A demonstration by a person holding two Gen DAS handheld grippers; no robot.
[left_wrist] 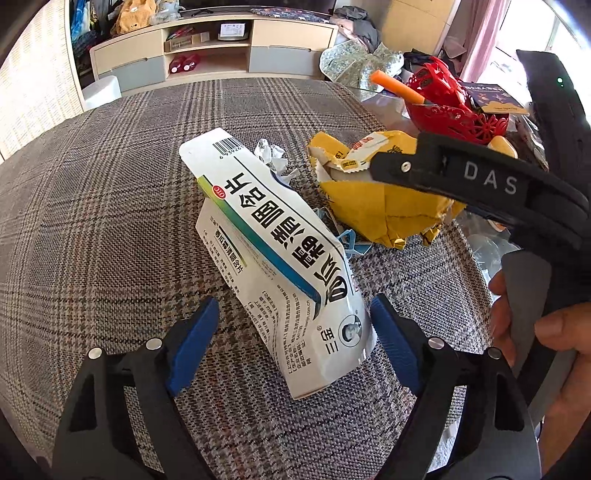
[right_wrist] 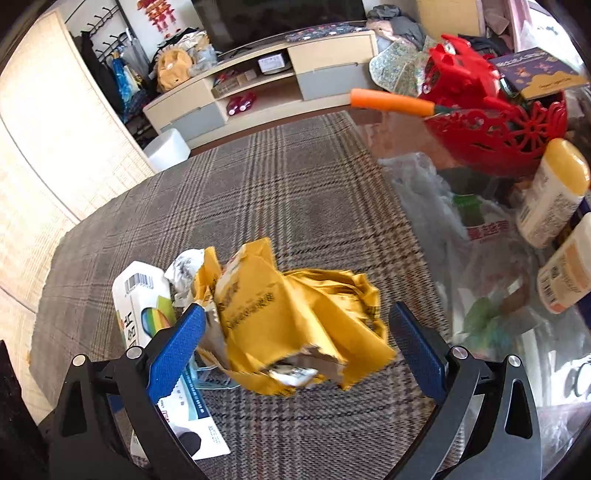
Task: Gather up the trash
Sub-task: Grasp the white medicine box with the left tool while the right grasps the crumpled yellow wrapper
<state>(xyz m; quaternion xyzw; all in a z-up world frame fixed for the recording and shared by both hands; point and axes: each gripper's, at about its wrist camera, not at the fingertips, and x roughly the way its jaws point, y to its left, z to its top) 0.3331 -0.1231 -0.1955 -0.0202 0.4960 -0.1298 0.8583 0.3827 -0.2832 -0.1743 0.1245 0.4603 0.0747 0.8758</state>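
Both tongs are released: left tongs (left_wrist: 291,343) straddle the white box (left_wrist: 280,258) at six o'clock, right tongs (right_wrist: 295,350) straddle the yellow wrapper (right_wrist: 295,325); a glancing pinch could skid either across the checked counter (left_wrist: 110,221)

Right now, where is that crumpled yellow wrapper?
The crumpled yellow wrapper lies on the plaid cloth, between the open right tongs. The white box is just to its left in both views.

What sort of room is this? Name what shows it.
Most likely a home living room: a low TV cabinet with a dark screen above it, a coat rack hung with clothes, and a cluttered table under a plaid cloth.
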